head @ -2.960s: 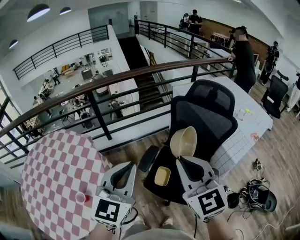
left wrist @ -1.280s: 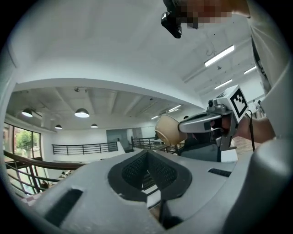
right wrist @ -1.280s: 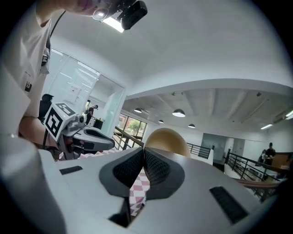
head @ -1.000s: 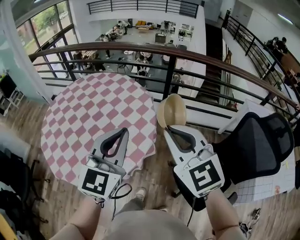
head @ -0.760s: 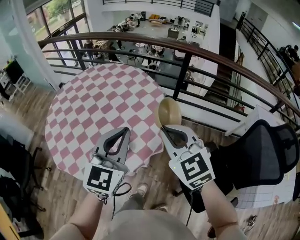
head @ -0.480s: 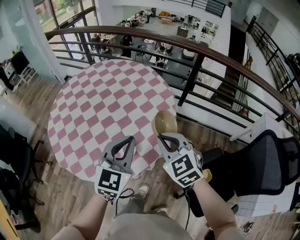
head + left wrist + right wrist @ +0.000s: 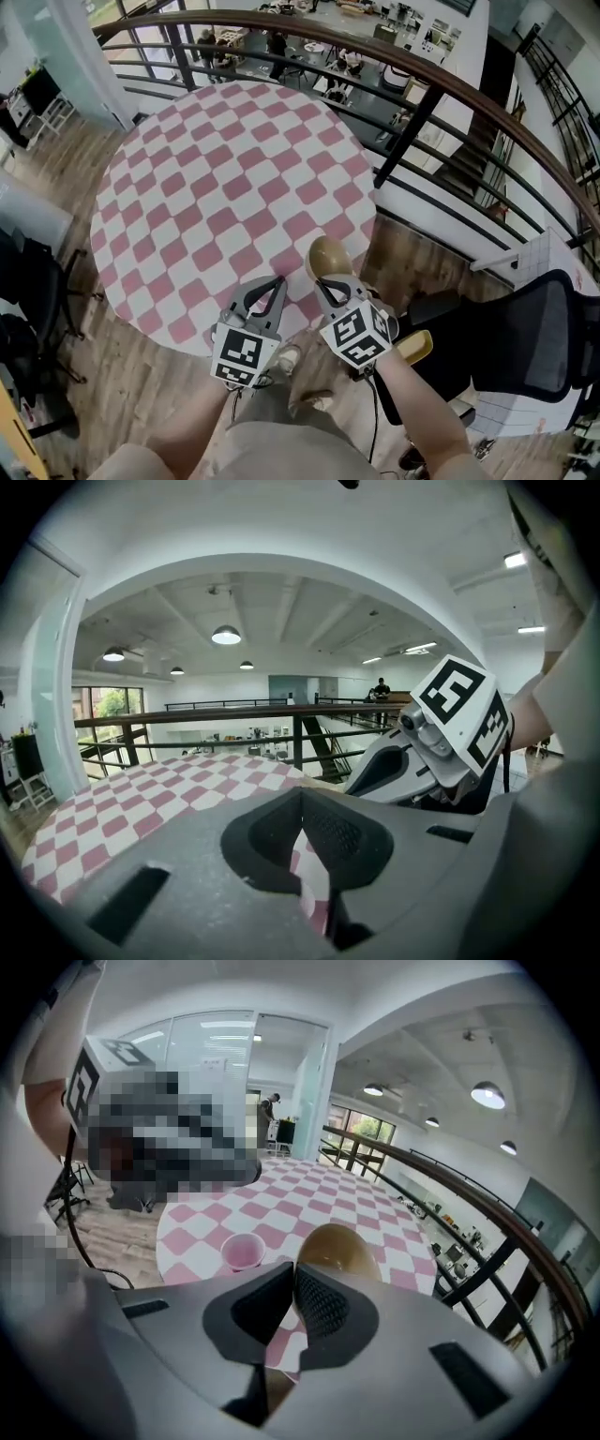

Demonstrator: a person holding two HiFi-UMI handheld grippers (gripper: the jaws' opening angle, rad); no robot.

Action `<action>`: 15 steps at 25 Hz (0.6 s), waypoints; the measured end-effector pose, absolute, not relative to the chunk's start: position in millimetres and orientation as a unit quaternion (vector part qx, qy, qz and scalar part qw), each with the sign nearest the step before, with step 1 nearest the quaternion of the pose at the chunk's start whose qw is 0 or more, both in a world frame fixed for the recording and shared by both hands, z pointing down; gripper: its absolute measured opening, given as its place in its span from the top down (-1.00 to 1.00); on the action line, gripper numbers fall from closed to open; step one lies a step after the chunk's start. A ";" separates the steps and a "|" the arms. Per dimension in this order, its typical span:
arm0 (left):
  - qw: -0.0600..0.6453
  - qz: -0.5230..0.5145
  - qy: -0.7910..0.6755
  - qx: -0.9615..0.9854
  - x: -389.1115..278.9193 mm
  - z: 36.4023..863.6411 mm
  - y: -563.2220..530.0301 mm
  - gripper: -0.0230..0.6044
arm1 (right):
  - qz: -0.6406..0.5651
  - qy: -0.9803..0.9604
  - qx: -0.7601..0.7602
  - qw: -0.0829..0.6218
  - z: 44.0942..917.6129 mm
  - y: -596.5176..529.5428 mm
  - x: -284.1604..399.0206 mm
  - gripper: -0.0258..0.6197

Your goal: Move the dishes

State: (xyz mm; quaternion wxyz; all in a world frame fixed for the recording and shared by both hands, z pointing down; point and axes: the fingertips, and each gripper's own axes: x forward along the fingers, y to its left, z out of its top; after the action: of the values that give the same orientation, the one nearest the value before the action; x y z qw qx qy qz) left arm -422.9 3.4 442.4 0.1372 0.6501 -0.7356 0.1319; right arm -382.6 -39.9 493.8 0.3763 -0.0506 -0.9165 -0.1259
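Observation:
A round table (image 7: 216, 169) under a pink-and-white checked cloth fills the head view. My right gripper (image 7: 320, 279) is shut on the rim of a tan bowl (image 7: 328, 257), which hangs tilted over the table's near right edge. In the right gripper view the tan bowl (image 7: 343, 1247) stands just beyond the closed jaws (image 7: 293, 1270), with a small pink cup (image 7: 242, 1252) on the cloth to its left. My left gripper (image 7: 279, 279) is beside it on the left, shut, with nothing in it. In the left gripper view its tips (image 7: 302, 795) meet over the cloth.
A dark railing (image 7: 422, 94) curves behind the table, with a drop to a lower floor beyond. A black office chair (image 7: 544, 347) stands at the right, and a yellow dish (image 7: 415, 347) lies on its seat near my right forearm. Wooden floor surrounds the table.
Both grippers have sunk and drawn closer together, towards the table's near edge. The bowl has come down with the right gripper. The head view has tipped further down onto the table.

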 end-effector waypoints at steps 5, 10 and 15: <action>0.176 0.126 -0.733 0.645 -426.3 478.8 -3.0 0.88 | -0.121 -0.897 -0.068 0.419 551.7 -32.5 -377.3 0.84; 0.200 0.142 -0.719 0.650 -422.0 507.2 -5.2 0.88 | -0.120 -0.883 -0.076 0.448 589.8 -31.8 -369.8 0.84; 0.229 0.116 -0.723 0.642 -422.8 512.8 -1.0 0.88 | -0.128 -0.867 -0.108 0.469 612.1 -15.6 -367.2 0.84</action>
State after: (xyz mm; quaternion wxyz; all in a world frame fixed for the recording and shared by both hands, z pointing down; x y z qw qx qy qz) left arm -422.8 -1.0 512.8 0.2293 0.6416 -0.7227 0.1159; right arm -367.2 -15.6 612.1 0.4691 -0.1084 -0.8670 -0.1283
